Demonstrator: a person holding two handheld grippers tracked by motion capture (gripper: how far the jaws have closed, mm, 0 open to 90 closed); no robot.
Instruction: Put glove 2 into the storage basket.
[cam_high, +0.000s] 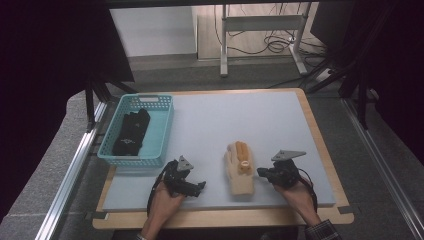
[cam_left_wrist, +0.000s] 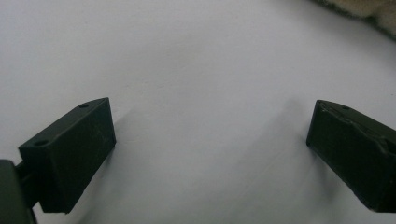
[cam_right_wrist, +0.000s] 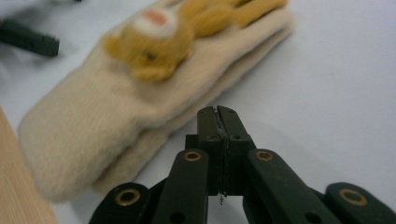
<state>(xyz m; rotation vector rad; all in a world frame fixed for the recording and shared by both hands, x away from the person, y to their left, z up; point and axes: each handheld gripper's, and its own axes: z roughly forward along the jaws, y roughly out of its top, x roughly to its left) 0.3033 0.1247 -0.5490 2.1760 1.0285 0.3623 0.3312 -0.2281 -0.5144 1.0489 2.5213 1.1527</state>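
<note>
A pair of cream knitted mittens (cam_high: 239, 170) with an orange animal figure sewn on top lies stacked on the pale mat, near the front. In the right gripper view the mittens (cam_right_wrist: 93, 126) lie just beyond and to the left of my right gripper (cam_right_wrist: 218, 112), whose jaws are pressed together with nothing between them. In the high view my right gripper (cam_high: 262, 173) sits at the mittens' right edge. My left gripper (cam_high: 200, 186) rests on the mat left of the mittens. Its jaws stand wide apart over bare mat in the left gripper view (cam_left_wrist: 210, 135).
A turquoise basket (cam_high: 162, 131) at the back left of the mat holds a dark folded garment (cam_high: 131, 131). The wooden table edge (cam_high: 225, 216) runs along the front. A metal rail (cam_high: 70, 170) borders the left side.
</note>
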